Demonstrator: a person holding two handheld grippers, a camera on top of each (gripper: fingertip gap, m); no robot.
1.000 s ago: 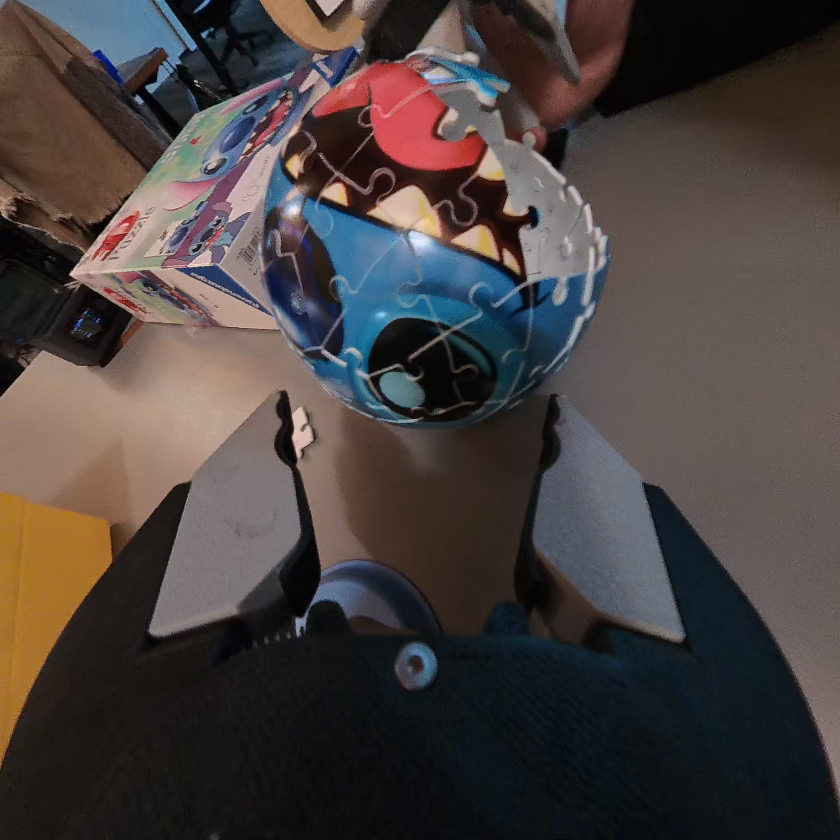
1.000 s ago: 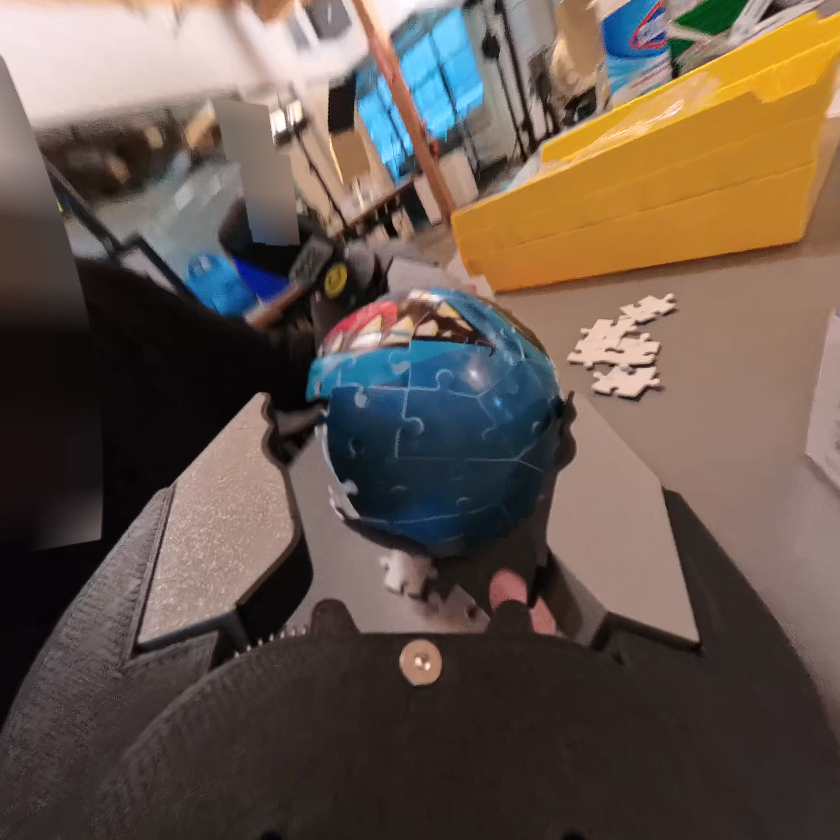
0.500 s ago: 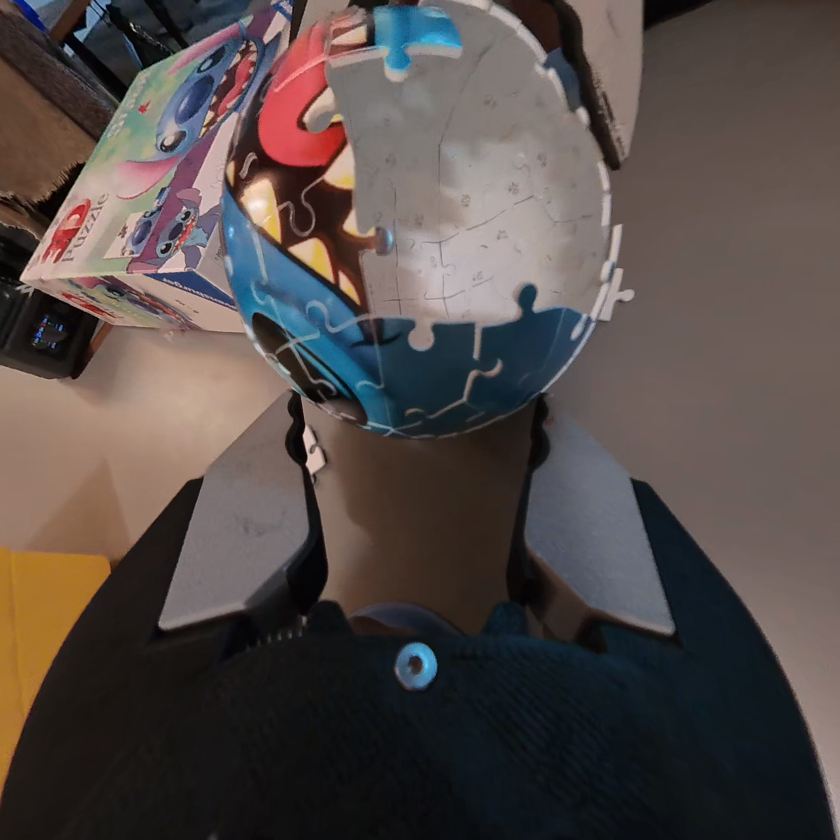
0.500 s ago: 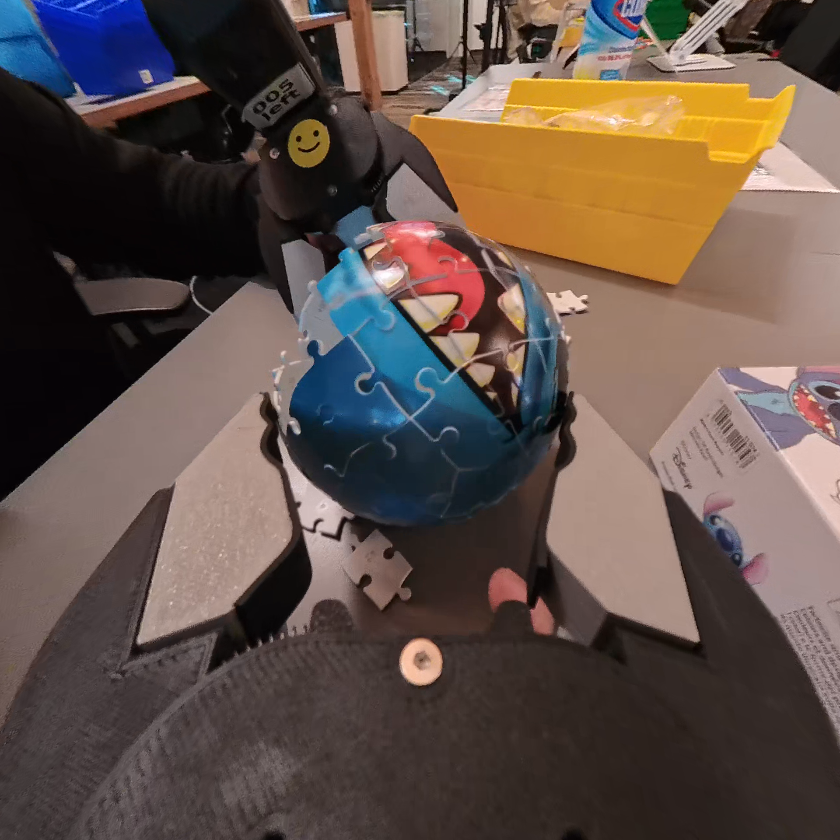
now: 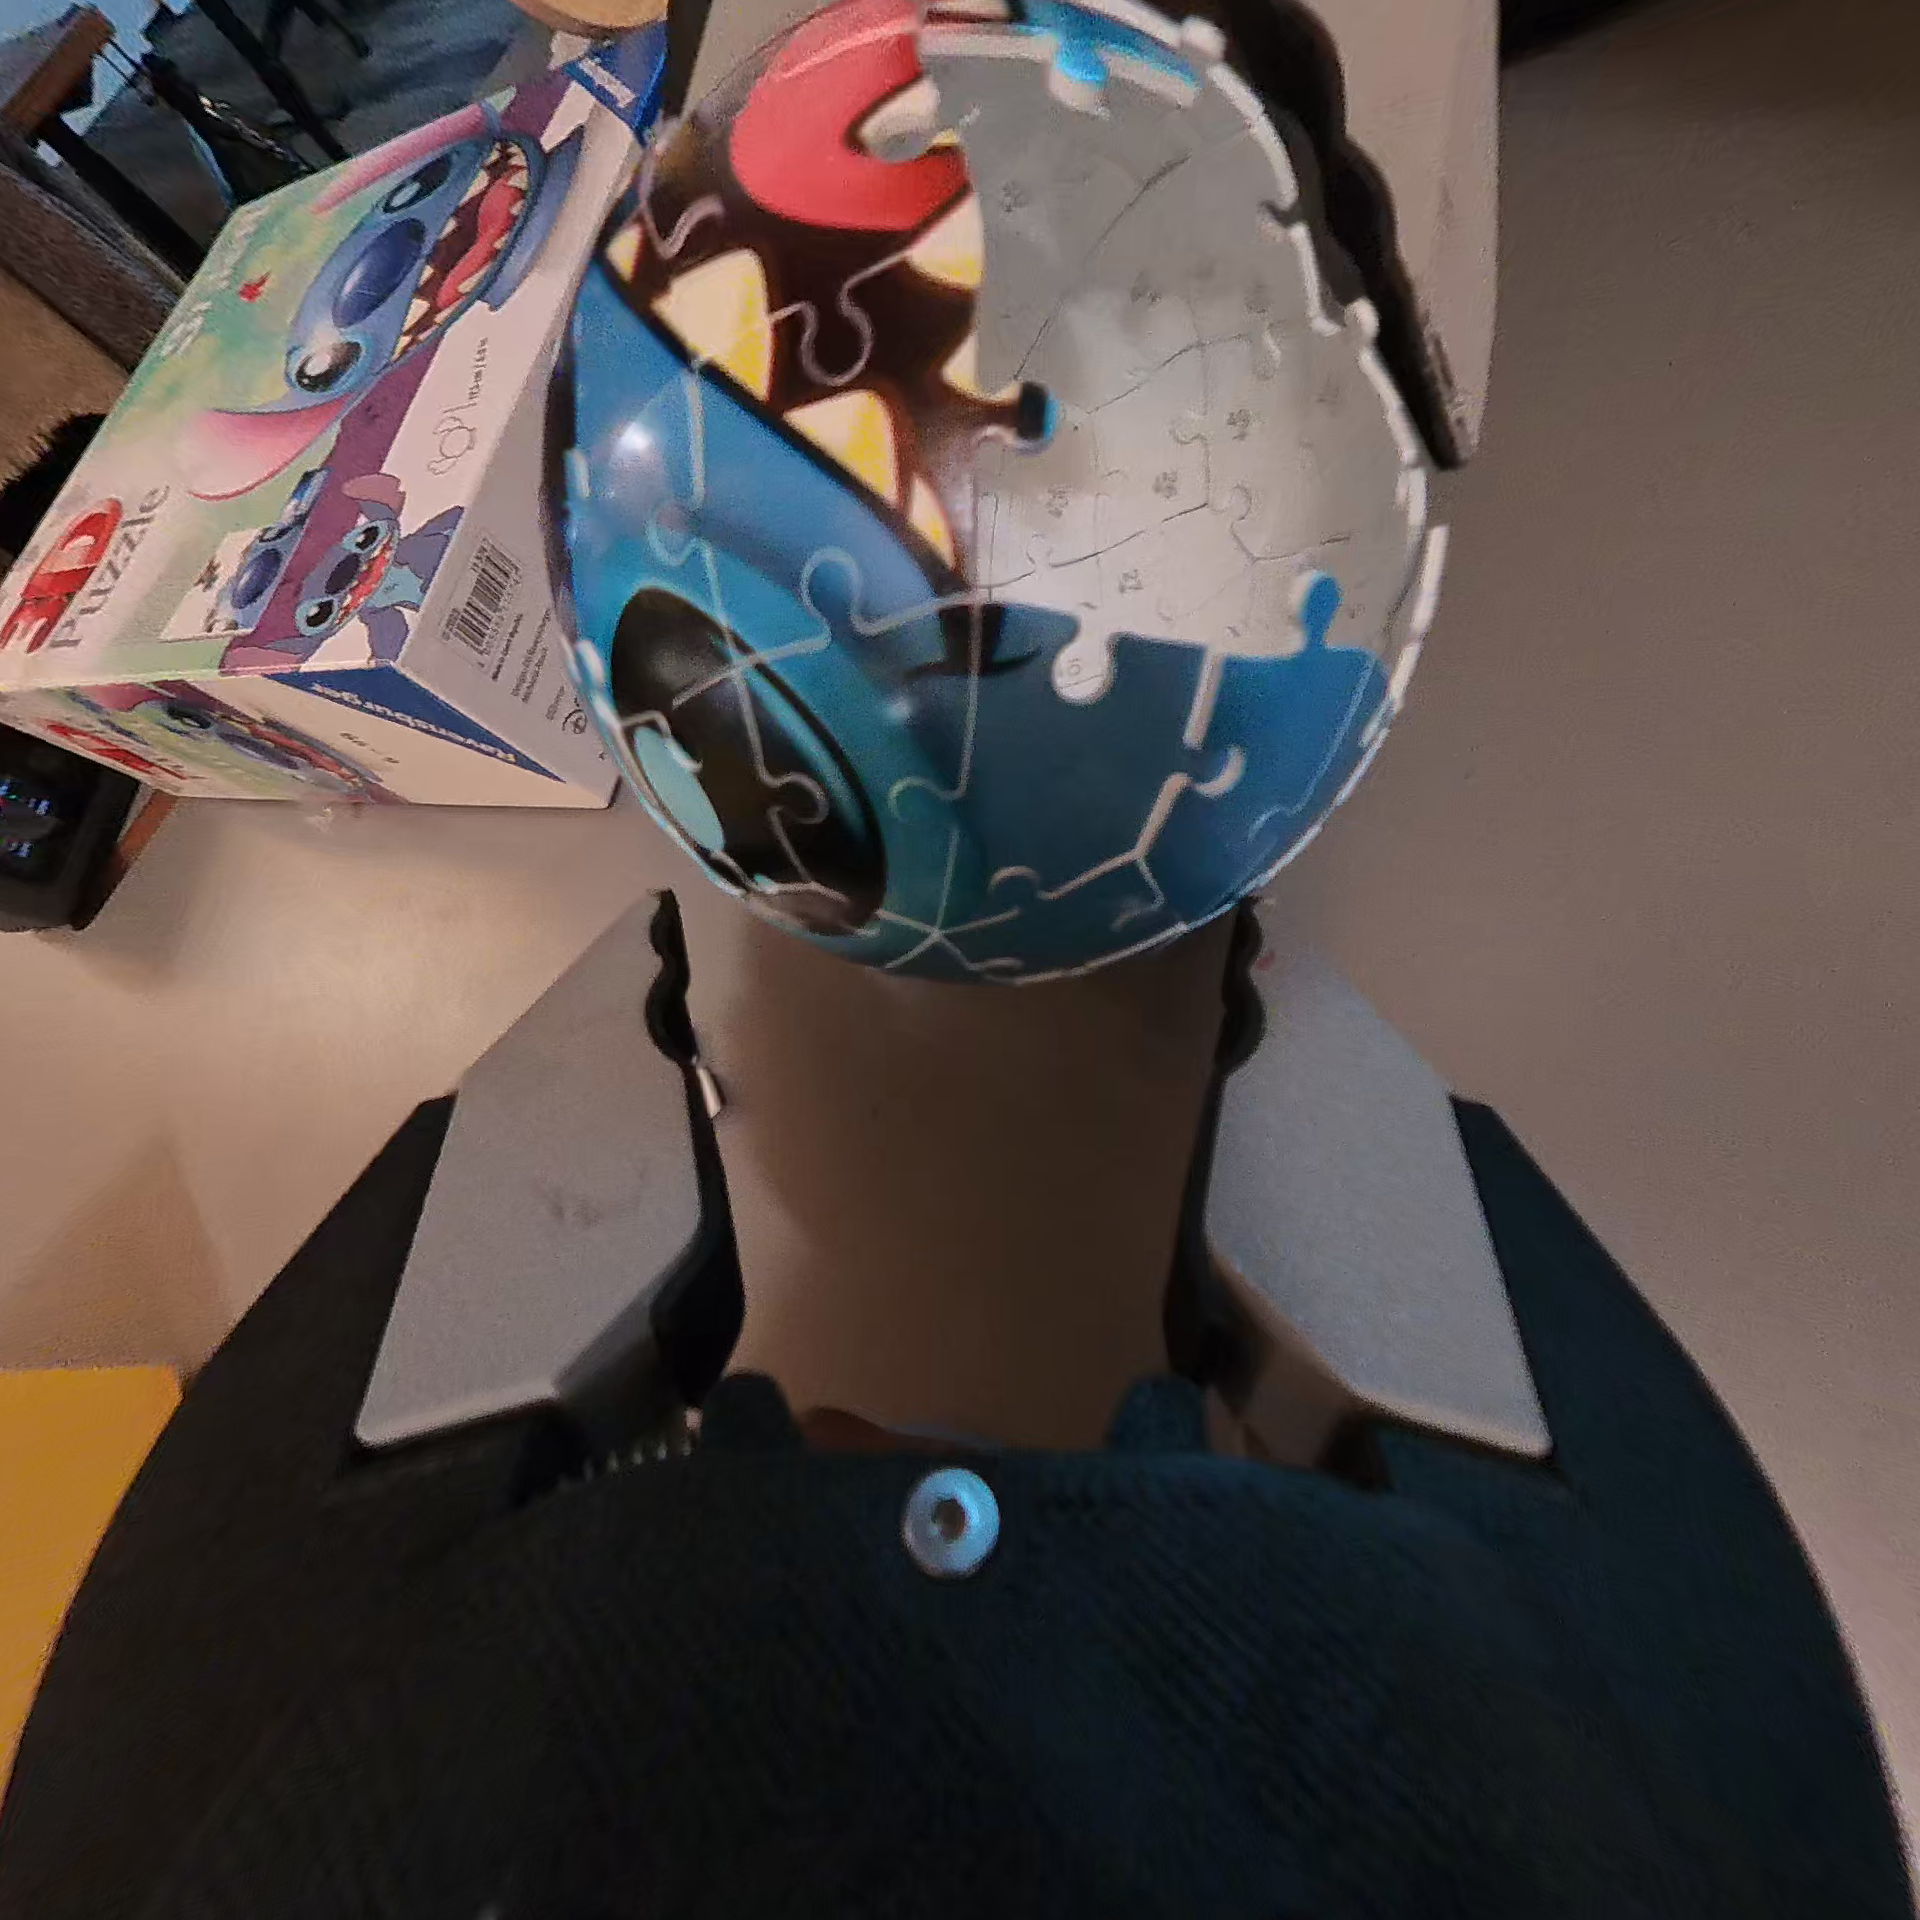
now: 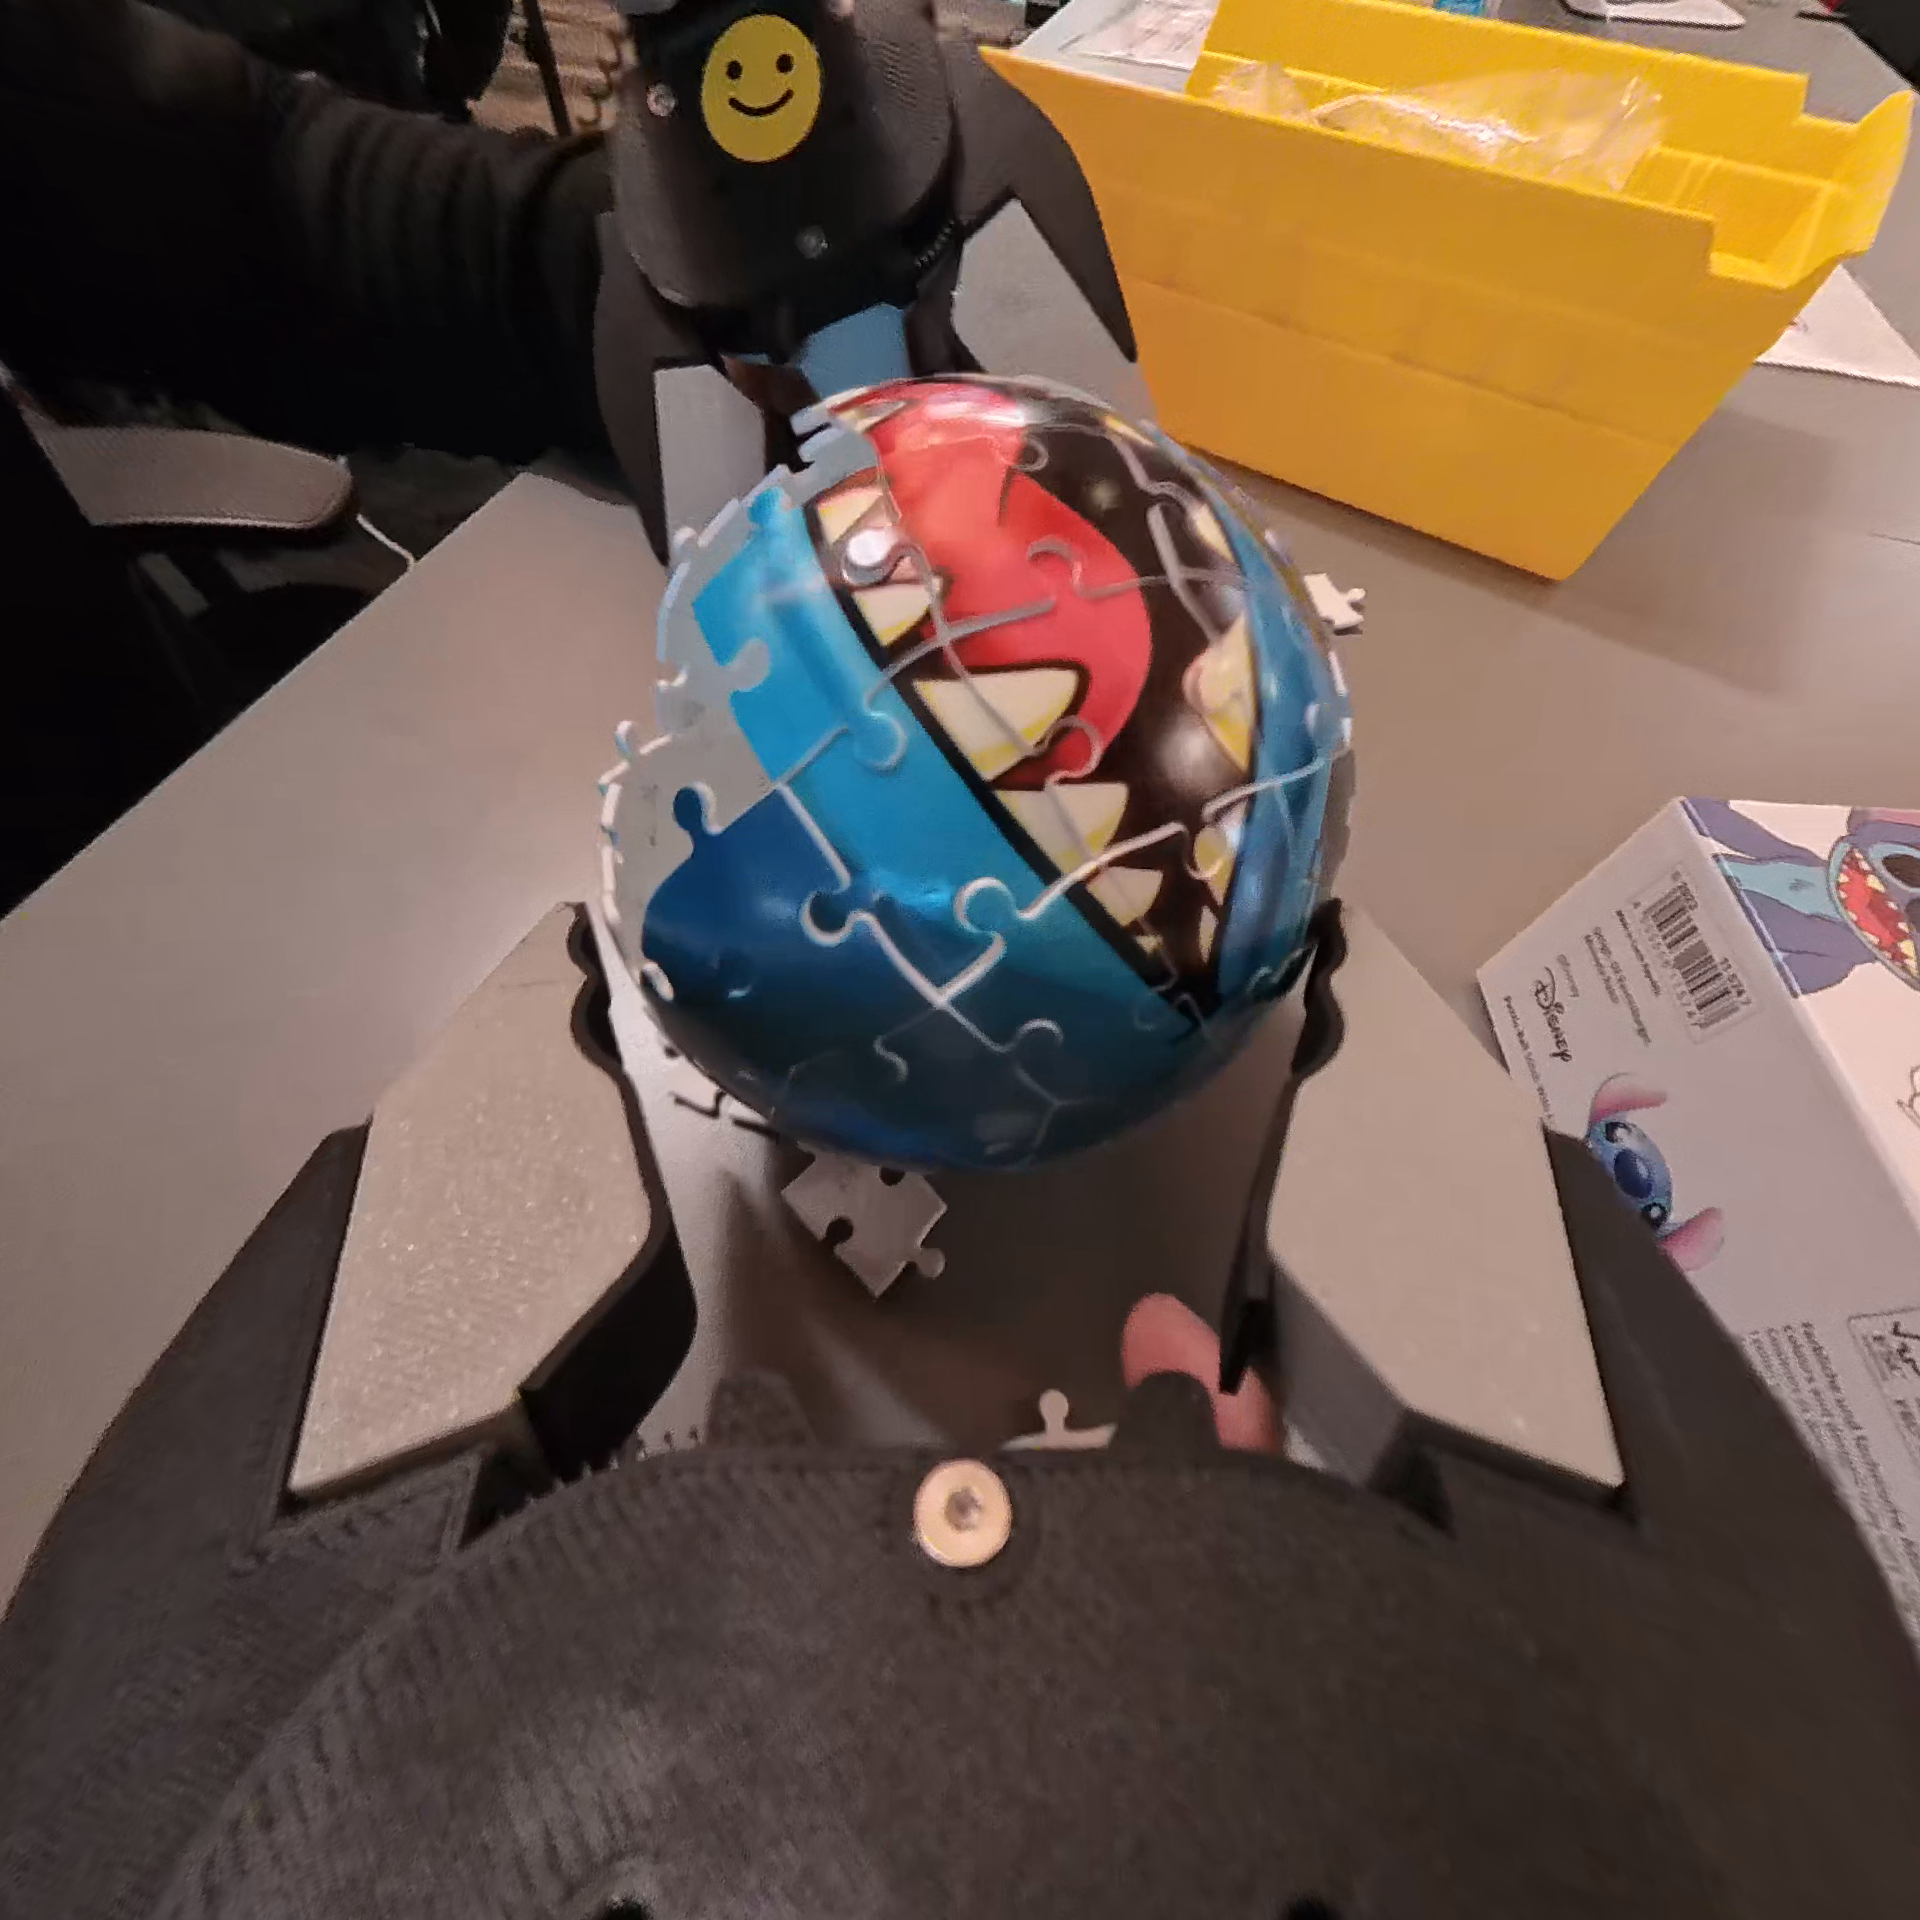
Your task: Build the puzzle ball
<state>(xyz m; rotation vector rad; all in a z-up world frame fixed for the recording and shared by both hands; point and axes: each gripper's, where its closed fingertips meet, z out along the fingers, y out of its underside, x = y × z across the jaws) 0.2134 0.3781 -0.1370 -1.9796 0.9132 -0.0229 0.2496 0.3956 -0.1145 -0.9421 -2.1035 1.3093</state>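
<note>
While the puzzle ball (image 6: 977, 790) sits between the tips of the right gripper (image 6: 956, 997), whose spread fingers clasp its flanks, its toothy red mouth faces up and right. From the far side, the left gripper (image 5: 951, 966) stands open just short of the ball. Only the left wrist view shows the ball's open gap and pale inner surface (image 5: 1174, 395); only the right wrist view shows the loose piece (image 6: 868, 1221) beneath and the yellow bin (image 6: 1455, 312) far right.

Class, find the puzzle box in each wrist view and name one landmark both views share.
Left wrist view: puzzle box at upper left, left of the ball.
Right wrist view: box at the right edge, right of the ball.
Shared landmark: the ball.
</note>
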